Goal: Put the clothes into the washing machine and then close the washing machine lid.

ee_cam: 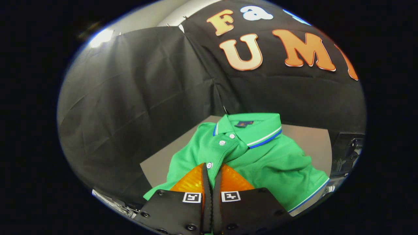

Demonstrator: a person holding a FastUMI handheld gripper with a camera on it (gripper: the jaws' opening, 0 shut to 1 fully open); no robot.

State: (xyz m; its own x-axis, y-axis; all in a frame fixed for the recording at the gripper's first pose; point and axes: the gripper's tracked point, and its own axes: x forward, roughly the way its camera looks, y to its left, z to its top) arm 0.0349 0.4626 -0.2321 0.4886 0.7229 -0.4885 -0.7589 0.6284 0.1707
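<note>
A: So, where is the shirt [258,156] now?

B: The green polo shirt lies on the grey counter [156,168], just ahead of the claw [211,173] and partly under it. Its collar stands up on the far side, towards the black cloth wall. The placket with white buttons runs down to the fingertips.

A: And the claw, does it hold something?

B: The two orange fingers [191,181] are almost together, with only a thin gap between them. A narrow strip of green seems to sit in this gap, near the lowest button. I think they pinch a fold of the placket, but I cannot tell how much cloth is inside.

A: What could go wrong from here?

B: In my judgement the pinch may be too thin. If only one layer is caught, the shirt can slip out when it is lifted. The rest of the shirt will also hang down, and a sleeve may drag on the counter or catch on the machine's opening, so the lid would not close well. At the right, beside the counter, there is a dark object [347,153]; I cannot say if this is the washing machine.

A: Any writing on the shirt?

B: There is a small dark label [244,124] inside the collar with an orange mark, too small to read. Each finger base carries a square black-and-white marker [191,197], a pattern and not text.
</note>
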